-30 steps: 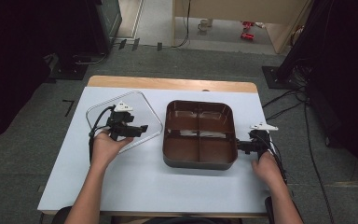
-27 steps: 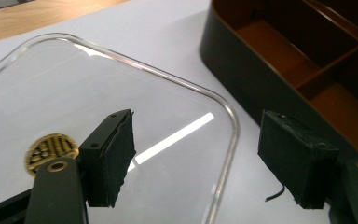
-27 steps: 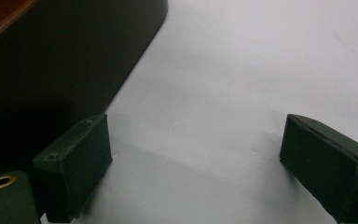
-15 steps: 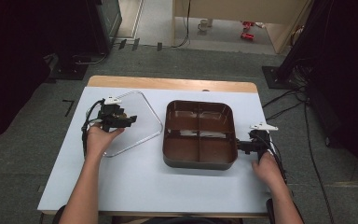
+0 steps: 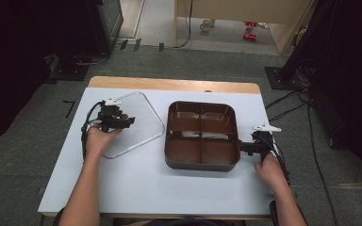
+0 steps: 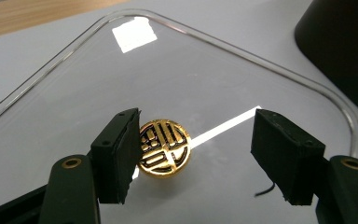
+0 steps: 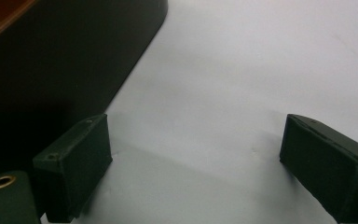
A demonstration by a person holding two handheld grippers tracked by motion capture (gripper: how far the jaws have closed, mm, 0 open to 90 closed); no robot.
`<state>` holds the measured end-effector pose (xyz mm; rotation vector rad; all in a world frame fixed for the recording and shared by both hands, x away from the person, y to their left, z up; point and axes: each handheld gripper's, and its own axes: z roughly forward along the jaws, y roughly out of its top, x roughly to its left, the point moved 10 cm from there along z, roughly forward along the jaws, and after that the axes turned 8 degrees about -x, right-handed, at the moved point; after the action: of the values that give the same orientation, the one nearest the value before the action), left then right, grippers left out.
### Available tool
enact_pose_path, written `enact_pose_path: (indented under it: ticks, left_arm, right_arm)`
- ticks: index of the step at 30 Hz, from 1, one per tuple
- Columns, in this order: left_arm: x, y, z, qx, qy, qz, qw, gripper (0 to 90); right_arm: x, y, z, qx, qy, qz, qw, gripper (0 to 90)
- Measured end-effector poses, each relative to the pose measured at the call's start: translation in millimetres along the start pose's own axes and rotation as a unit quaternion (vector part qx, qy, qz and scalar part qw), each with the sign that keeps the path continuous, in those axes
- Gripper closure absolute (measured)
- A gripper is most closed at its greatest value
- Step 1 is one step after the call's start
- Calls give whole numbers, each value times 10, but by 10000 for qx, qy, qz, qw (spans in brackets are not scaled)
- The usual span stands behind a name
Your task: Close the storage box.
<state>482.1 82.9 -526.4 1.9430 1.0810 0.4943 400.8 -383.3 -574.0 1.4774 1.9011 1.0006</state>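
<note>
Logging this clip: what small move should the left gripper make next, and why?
Probably withdraw the left gripper from the clear lid: its jaws stand open, the lid seems flat on the table, and the gold knob touches one jaw only.

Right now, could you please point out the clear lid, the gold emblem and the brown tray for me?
Clear lid [image 5: 143, 123], high view, bare middle of its surface.
Gold emblem [image 6: 164, 147], left gripper view, its centre.
Brown tray [image 5: 201, 164], high view, near wall.

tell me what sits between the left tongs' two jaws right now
A round gold emblem on the clear lid, touching one jaw, with bare lid before the other jaw, as the left gripper view shows.
</note>
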Motion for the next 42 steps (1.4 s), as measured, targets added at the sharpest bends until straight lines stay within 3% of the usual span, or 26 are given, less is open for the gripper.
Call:
enact_pose_path:
  ticks: [4, 7, 18, 20, 26, 29, 42]
  left_arm:
    - [52, -2, -6, -128, 98, -41, 9999, 383]
    - [119, -82, 24, 48, 201, -72, 9998, 380]
    - [186, -164, 97, 114, 175, -262, 9994, 469]
    - [182, -182, 116, 171, 189, -221, 9994, 530]
    - [178, -177, 131, 118, 219, -176, 9995, 538]
    - [161, -174, 134, 125, 200, -128, 9996, 583]
    - [158, -161, 120, 196, 219, -120, 9995, 596]
  right_arm:
    - [0, 0, 0, 1, 0, 0, 10000, 83]
    - [0, 0, 0, 0, 0, 0, 10000, 82]
    - [1, 0, 0, 1, -1, 3, 10000, 82]
    - [1, 0, 0, 2, -1, 5, 10000, 82]
    - [1, 0, 0, 2, 0, 4, 10000, 82]
    - [1, 0, -1, 3, 0, 3, 10000, 82]
    - [1, 0, 0, 1, 0, 5, 10000, 82]
